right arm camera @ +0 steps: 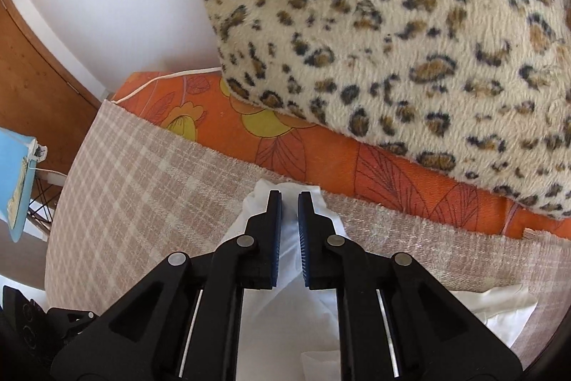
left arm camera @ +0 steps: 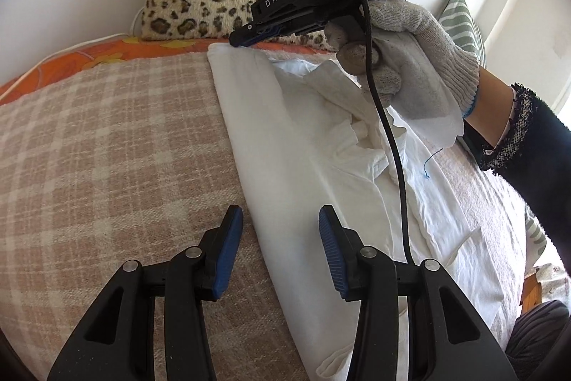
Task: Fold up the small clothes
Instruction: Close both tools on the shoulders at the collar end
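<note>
A white garment [left arm camera: 285, 138] lies lengthwise on a beige plaid blanket [left arm camera: 107, 149], its middle crumpled and its left side a smooth folded edge. My left gripper [left arm camera: 282, 249] stands open low over the near end, its fingers straddling that left edge without pressing it. A gloved hand [left arm camera: 421, 34] holds my right gripper [left arm camera: 246, 36] at the garment's far left corner. In the right wrist view my right gripper [right arm camera: 289, 197] has its pads drawn close together with the white garment [right arm camera: 285, 320] bunched between them at the corner.
A leopard-print cushion [right arm camera: 392, 41] and an orange floral sheet [right arm camera: 321, 159] lie just beyond the blanket's far edge. A black cable [left arm camera: 389, 138] hangs across the garment. A striped green pillow [left arm camera: 460, 16] sits at the right, wooden furniture [right arm camera: 32, 77] at the left.
</note>
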A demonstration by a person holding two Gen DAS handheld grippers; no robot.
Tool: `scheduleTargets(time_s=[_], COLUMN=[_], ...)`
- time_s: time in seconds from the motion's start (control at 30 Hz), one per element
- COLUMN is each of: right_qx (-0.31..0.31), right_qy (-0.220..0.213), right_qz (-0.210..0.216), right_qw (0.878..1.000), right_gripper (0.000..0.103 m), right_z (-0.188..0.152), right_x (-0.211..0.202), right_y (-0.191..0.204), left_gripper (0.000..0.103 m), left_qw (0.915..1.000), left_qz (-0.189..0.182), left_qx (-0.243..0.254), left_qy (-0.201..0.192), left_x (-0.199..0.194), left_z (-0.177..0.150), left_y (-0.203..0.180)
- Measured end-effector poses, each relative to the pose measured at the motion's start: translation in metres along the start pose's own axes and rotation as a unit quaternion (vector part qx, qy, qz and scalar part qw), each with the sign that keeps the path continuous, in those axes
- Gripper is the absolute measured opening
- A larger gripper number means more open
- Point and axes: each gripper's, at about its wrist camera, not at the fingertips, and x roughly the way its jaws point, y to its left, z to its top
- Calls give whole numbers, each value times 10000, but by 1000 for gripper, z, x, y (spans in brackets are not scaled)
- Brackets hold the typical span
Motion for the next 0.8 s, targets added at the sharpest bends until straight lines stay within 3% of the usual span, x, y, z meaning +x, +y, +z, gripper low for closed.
scheduleTargets(time_s=[0.07, 0.2, 0.33, 0.47, 0.63, 0.8], right_qx=[16, 159, 204, 379, 975, 1358], right_qy=[-37, -496, -741, -795, -643, -528], right_qz=[-222, 44, -19, -347, -576, -218], right_qw=[9997, 9986, 9970, 9955, 9915, 9891], right_gripper=[12, 43, 43, 43, 43, 43], right_z=[6, 6, -10, -39, -93, -117], right_x=[-6, -48, -97, -130, -133, -113], right_y=[-4, -13, -33, -69, -125, -155], left_gripper=[40, 40, 40, 40, 42, 42], left_qw=[10000, 9999, 9993, 9985, 9989, 9985], left_qz=[27, 18, 113, 144, 281, 490], left_qx=[11, -134, -342, -453, -326, -222], left_qy=[31, 69, -95, -253, -178, -52], left_x=[-2, -8, -13, -6, 22, 57], left_z=[-2, 1, 20, 50, 84, 105], left_y=[-1, 5, 21, 31, 25, 30])
